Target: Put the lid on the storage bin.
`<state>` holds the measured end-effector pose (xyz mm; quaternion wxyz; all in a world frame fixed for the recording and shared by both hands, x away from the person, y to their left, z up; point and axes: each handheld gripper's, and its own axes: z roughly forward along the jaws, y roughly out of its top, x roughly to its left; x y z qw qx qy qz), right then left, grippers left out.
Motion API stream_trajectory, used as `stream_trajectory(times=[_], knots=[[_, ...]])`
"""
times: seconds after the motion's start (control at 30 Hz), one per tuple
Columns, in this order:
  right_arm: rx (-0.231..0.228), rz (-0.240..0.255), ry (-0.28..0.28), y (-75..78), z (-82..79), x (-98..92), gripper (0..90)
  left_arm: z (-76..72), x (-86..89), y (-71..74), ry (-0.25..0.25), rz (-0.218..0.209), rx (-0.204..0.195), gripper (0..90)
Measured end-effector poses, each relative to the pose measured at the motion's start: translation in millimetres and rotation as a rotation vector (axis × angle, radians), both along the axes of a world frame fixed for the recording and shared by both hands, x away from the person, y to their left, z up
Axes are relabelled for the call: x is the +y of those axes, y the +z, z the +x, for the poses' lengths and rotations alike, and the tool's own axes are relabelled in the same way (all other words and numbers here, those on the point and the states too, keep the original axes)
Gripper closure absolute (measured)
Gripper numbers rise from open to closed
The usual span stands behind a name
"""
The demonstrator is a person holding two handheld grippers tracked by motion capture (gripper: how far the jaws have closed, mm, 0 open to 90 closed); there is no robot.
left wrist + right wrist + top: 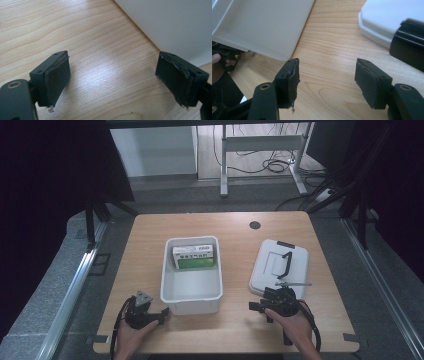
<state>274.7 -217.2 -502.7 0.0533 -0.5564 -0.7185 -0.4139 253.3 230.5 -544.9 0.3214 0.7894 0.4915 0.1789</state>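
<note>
White bin (191, 292): open-topped, rectangular, smooth plastic, rounded corners, standing near the middle of the desk (235, 330). Inside it, against the far wall, a green-and-white carton (195, 257) lies flat, print facing up; the print is too small to read. The rest of the bin floor is bare.

White lid (270, 267): flat, rounded rectangle with a black folding handle on top and a black clip at its far edge. It lies on the desk to the right of the bin, well apart from it, turned slightly askew.

Left gripper (161, 315): on the desk just left of the bin's near left corner, jaws pointing right toward the wall. In the left gripper view the bin wall (170, 25) stands just beyond the jaws, which are spread wide with only bare wood between them.

Right gripper (256, 306): at the near edge of the lid, jaws pointing left toward the bin. In the right gripper view the jaws stand wide, nothing between them; the bin's corner (274, 30) sits ahead to the left, the lid (384, 17) ahead to the right.
</note>
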Motion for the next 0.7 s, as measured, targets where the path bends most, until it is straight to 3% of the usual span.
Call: stream_trajectory(times=[0.43, 0.7], knots=[[0.005, -0.026, 0.026, 0.5, -3.1, 10.5, 36.0, -2.7, 0.5, 0.0, 0.002, 0.000, -0.001, 12.7], [0.011, -0.011, 0.035, 1.2, -2.4, 10.1, 35.8, -4.4, 0.9, 0.0, 0.002, -0.001, -0.001, 12.8]])
